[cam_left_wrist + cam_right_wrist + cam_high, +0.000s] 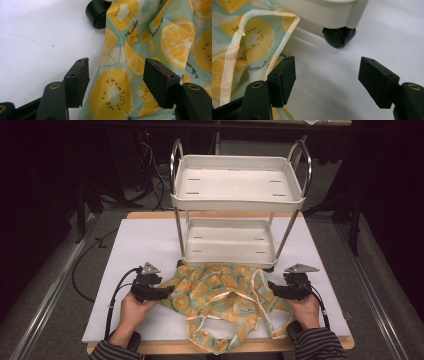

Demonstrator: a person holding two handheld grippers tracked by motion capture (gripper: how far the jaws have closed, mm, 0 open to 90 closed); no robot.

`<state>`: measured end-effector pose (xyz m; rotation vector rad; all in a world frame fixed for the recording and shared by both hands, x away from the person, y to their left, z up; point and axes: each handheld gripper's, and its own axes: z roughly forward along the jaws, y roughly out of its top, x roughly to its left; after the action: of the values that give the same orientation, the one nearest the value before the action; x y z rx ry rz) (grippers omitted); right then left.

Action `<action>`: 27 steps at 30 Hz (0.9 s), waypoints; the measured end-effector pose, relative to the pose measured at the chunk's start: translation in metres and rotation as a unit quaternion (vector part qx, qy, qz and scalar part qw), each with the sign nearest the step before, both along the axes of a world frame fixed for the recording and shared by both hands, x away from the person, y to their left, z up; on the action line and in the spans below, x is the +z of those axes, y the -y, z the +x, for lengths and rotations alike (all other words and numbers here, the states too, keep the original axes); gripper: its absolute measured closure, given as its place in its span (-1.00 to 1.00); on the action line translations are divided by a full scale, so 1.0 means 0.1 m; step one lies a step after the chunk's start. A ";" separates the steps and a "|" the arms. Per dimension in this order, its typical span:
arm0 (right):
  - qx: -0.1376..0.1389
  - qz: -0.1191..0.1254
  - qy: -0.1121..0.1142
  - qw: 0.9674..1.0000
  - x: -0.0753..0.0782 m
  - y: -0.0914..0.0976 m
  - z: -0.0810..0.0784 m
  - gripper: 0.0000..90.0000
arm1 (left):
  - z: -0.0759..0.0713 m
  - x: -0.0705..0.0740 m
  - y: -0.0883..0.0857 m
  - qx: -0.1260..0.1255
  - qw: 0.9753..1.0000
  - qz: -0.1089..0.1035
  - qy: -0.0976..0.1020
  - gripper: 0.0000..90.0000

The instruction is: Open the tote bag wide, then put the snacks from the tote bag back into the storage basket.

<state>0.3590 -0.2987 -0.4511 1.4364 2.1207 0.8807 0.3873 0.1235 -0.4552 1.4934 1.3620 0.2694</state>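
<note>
apron (220, 292) | flat on white tabletop (145, 240) | cart (235, 210) behind | dark room

Right gripper (327, 80): jaws wide apart, nothing between them.
Lemon-print cloth (244, 47) lies beside the near jaw; cart caster (339, 37) stands ahead on the white tabletop (392, 30).
</note>
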 end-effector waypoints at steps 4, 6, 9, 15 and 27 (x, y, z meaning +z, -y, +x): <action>-0.001 0.001 0.001 1.000 0.00 0.01 -0.01 -0.29 | 0.01 0.01 0.01 0.001 1.000 -0.005 0.001 -0.15; -0.006 0.000 0.001 1.000 0.00 0.02 -0.01 -0.24 | 0.01 0.01 0.02 0.000 1.000 -0.006 -0.001 -0.15; -0.020 -0.002 0.014 1.000 0.03 0.04 -0.04 -0.18 | 0.01 0.02 0.03 0.000 1.000 -0.011 0.001 -0.16; -0.014 0.000 0.014 1.000 0.03 0.02 -0.06 -0.24 | -0.02 0.03 0.05 0.000 1.000 -0.011 0.006 -0.16; 0.008 0.016 0.020 1.000 0.06 -0.01 -0.13 -0.31 | -0.07 0.10 0.10 -0.007 0.999 -0.038 0.011 -0.16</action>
<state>0.3458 -0.2976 -0.4447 1.4072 2.1003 0.9452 0.3800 0.1132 -0.4450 1.4322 1.3297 0.2213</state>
